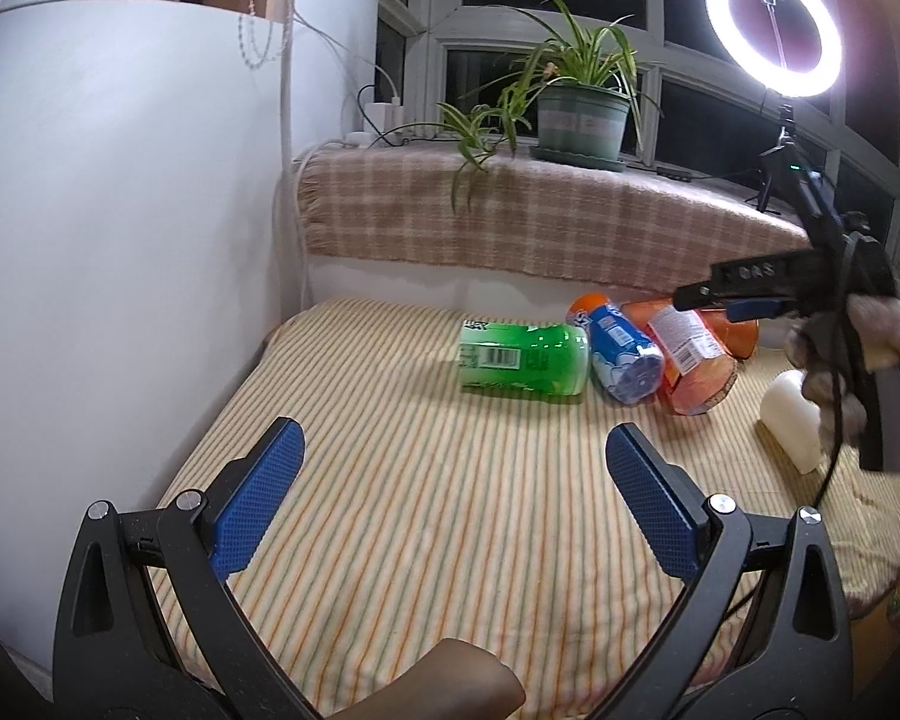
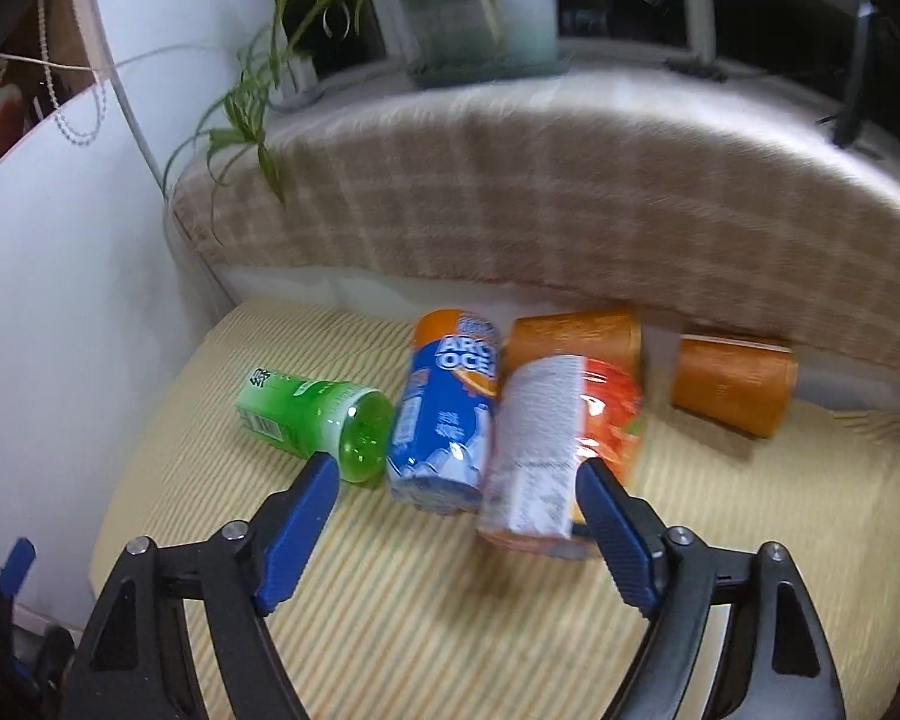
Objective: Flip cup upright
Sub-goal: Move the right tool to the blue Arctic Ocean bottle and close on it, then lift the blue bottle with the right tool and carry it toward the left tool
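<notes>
Several cups lie on their sides on the striped mat [image 1: 420,510]: a green cup [image 1: 522,360] [image 2: 315,417], a blue and orange cup [image 1: 618,354] [image 2: 444,414], and an orange and white cup [image 1: 690,360] [image 2: 558,450]. Two plain orange cups [image 2: 576,333] [image 2: 732,384] lie behind them by the ledge. My left gripper [image 1: 453,462] is open and empty, well short of the green cup. My right gripper [image 2: 456,474] is open just in front of the blue cup and the orange and white cup, holding nothing; it also shows in the left wrist view [image 1: 726,297], above those cups.
A ledge covered with a plaid cloth [image 1: 540,222] runs behind the mat, with a potted plant [image 1: 582,120] and a ring light [image 1: 774,27] on it. A white wall [image 1: 120,210] stands to the left. A white object [image 1: 792,420] lies at the right.
</notes>
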